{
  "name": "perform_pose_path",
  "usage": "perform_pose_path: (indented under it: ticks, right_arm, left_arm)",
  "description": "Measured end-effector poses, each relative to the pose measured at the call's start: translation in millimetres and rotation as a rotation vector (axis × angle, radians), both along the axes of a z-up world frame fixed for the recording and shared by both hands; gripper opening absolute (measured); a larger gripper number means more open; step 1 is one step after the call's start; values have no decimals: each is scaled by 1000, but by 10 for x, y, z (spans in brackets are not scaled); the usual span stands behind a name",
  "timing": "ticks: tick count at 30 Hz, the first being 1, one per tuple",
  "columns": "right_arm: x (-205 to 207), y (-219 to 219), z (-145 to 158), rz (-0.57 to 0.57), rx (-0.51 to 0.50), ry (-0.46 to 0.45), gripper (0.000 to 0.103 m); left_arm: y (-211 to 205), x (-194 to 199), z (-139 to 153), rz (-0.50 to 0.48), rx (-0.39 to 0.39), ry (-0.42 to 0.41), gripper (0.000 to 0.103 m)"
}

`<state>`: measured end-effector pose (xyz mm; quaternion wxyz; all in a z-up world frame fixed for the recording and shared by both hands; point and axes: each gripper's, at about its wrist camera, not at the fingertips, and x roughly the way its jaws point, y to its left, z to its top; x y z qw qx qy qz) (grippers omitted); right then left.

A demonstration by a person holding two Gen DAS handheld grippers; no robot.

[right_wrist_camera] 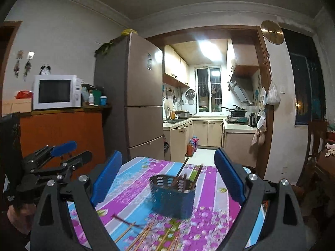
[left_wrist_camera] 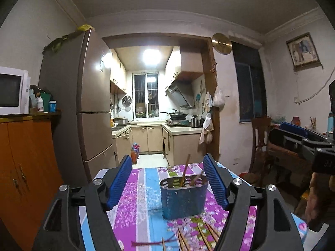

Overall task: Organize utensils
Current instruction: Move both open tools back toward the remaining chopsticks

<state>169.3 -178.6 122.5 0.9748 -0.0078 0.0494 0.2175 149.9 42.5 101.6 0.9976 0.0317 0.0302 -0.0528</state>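
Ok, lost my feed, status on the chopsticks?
Both grippers open, empty. Loose chopsticks on cloth, few in holder. Nothing blocking.

holder [left_wrist_camera: 184,198]: blue, upright, mid-table | chopsticks [left_wrist_camera: 206,237]: loose, in front

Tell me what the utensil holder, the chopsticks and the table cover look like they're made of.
Utensil holder: probably sheet metal with a dull bluish-grey finish; rows of slots are punched through its thin wall.
Chopsticks: likely wood or bamboo, being slim, brown and matte, though blurred.
Table cover: printed floral stripes in pink and blue; cloth or plastic sheet can't be told apart here.
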Motion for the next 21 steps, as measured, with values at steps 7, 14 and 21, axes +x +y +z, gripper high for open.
perform_pose_path:
  ticks: [7,14,21]
  right_arm:
    - [-493,-12,-297,-1,3,-5,87]
    - [-877,38,-619,-28,-4,-19,87]
    - [-1010,45,-1383,-53,-3,127,61]
  left_arm:
    - [-29,-571,-328,-29,28,1,72]
    - [-16,-887,-683,-25,21,13,72]
    - [30,-955,-1393,-8,-7,115,72]
